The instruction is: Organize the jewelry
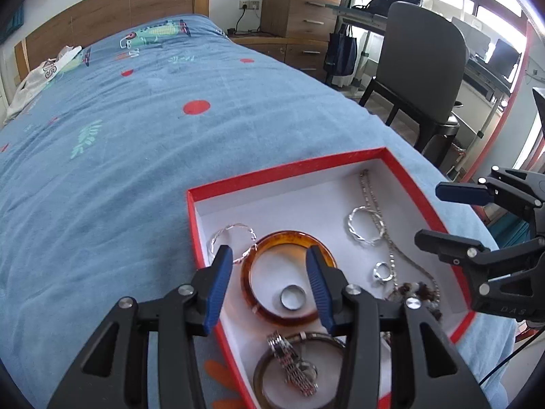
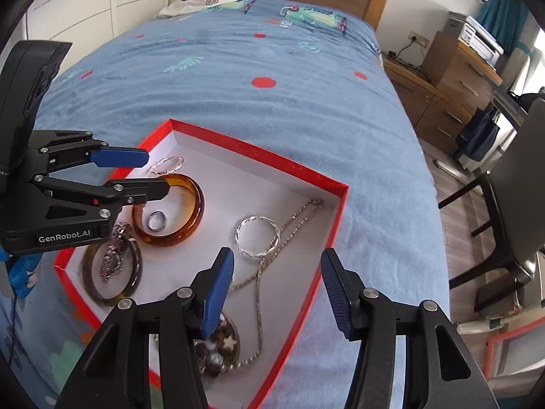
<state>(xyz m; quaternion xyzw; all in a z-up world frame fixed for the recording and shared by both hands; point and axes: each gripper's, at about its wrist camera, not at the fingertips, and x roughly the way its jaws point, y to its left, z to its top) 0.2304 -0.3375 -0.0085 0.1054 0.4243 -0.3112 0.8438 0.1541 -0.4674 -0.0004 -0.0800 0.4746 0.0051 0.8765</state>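
Note:
A red-walled box [image 1: 282, 172] [image 2: 259, 155] with a white floor lies on the blue bedspread and holds the jewelry. An amber bangle [image 1: 289, 238] [image 2: 194, 201] has a silver ring [image 1: 293, 298] [image 2: 157, 221] inside it. A twisted silver bracelet [image 1: 366, 228] [image 2: 259, 235], a chain necklace [image 1: 391, 255] [image 2: 260, 289] with a pendant [image 2: 221, 344], a thin hoop [image 1: 231, 235] [image 2: 167, 164], a small ring [image 1: 383, 271], and a dark bangle [image 1: 272, 364] [image 2: 112, 272] with a metal watch band [image 1: 294, 364] also lie there. My left gripper [image 1: 269, 262] [image 2: 156, 173] is open and empty over the amber bangle. My right gripper [image 2: 277, 266] [image 1: 425, 214] is open and empty over the box's right side.
The bed [image 1: 136, 119] stretches away to a wooden headboard [image 1: 112, 10] with white clothing [image 1: 37, 78] near it. A grey chair [image 1: 422, 64], wooden drawers [image 1: 299, 13] and a desk stand beside the bed on the right.

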